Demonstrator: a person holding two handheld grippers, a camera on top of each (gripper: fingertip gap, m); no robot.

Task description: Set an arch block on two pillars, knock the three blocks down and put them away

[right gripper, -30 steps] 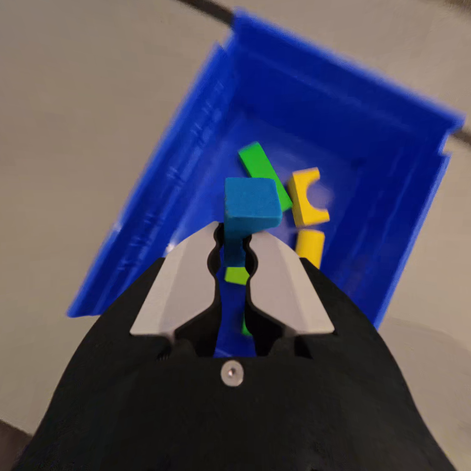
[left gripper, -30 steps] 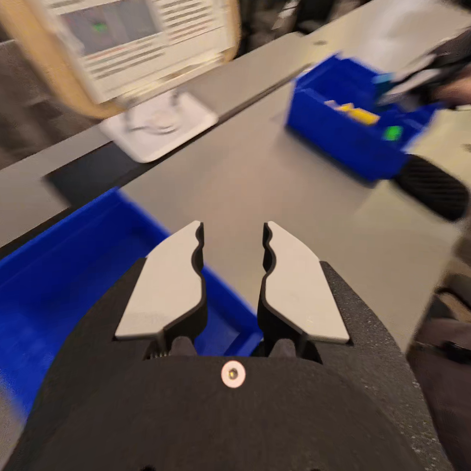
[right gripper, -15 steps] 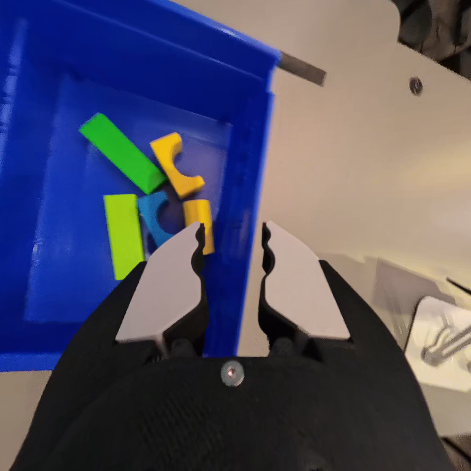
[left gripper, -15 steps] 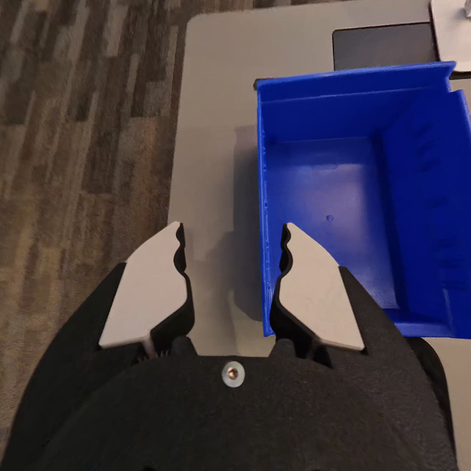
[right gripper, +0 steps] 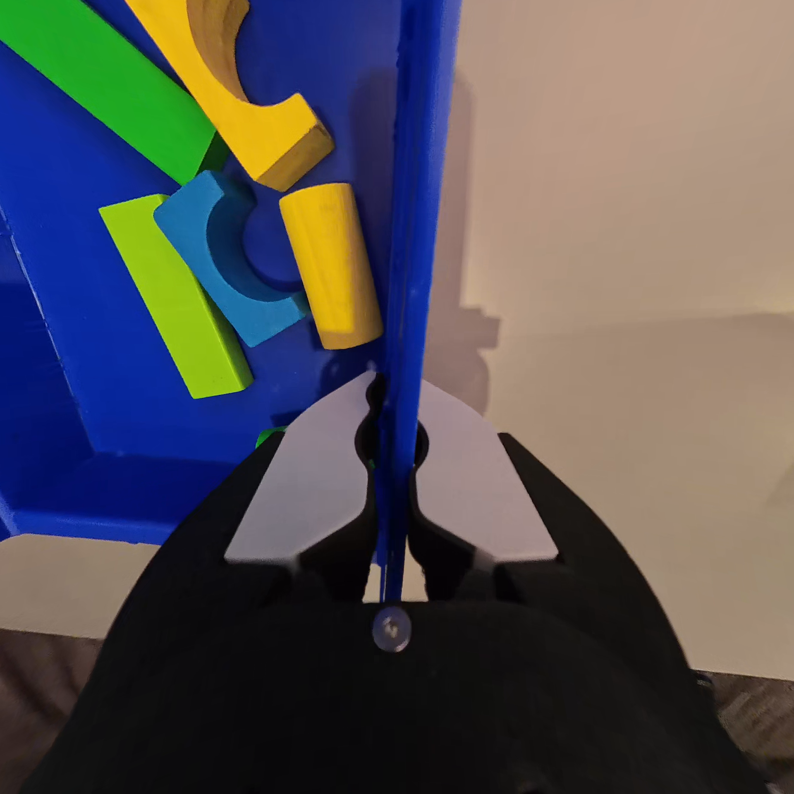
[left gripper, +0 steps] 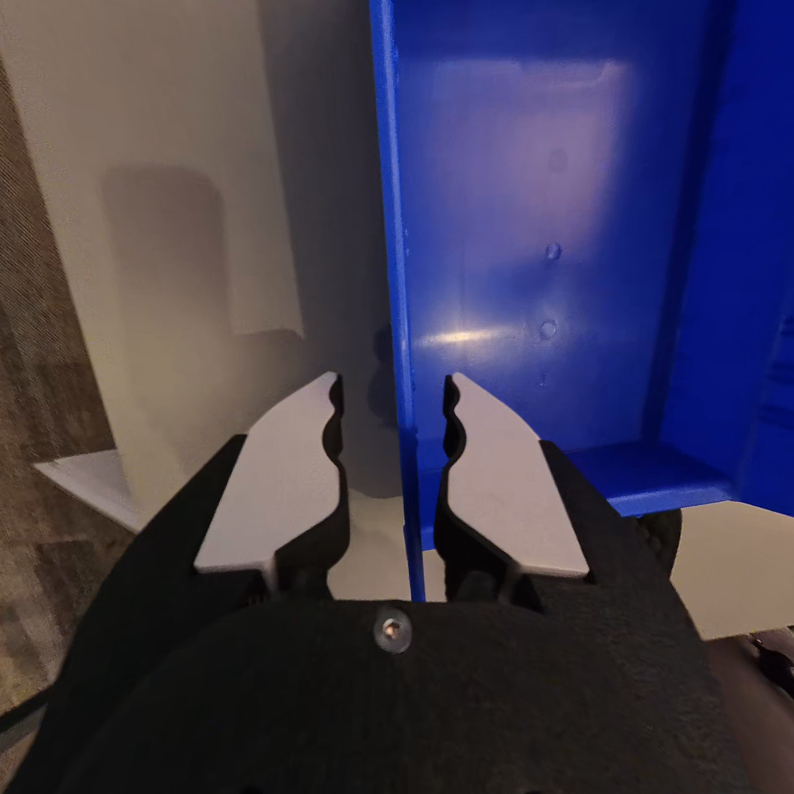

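Observation:
In the right wrist view a blue bin (right gripper: 414, 172) holds a blue arch block (right gripper: 223, 266), a yellow arch block (right gripper: 253, 107), a yellow cylinder (right gripper: 331, 266), a dark green bar (right gripper: 99, 81) and a light green bar (right gripper: 176, 296). My right gripper (right gripper: 397, 382) is shut on this bin's right wall near its front corner. In the left wrist view a second blue bin (left gripper: 515, 215) shows no blocks. My left gripper (left gripper: 392, 378) is open and straddles that bin's left wall, one finger inside and one outside.
Both bins stand on a pale table (left gripper: 172, 129), which also shows in the right wrist view (right gripper: 623, 215). The table's edge and the carpet floor (left gripper: 25, 386) lie close to the left of the left gripper. A bit of another green block (right gripper: 268, 434) shows beside the right gripper's left finger. The tips of one gripper are about 85 cm away from the tips of the other.
My right gripper let the blue arch fall into the bin, moved to the bin's right wall and shut on it. My left gripper swung to the other bin and came down astride its left wall.

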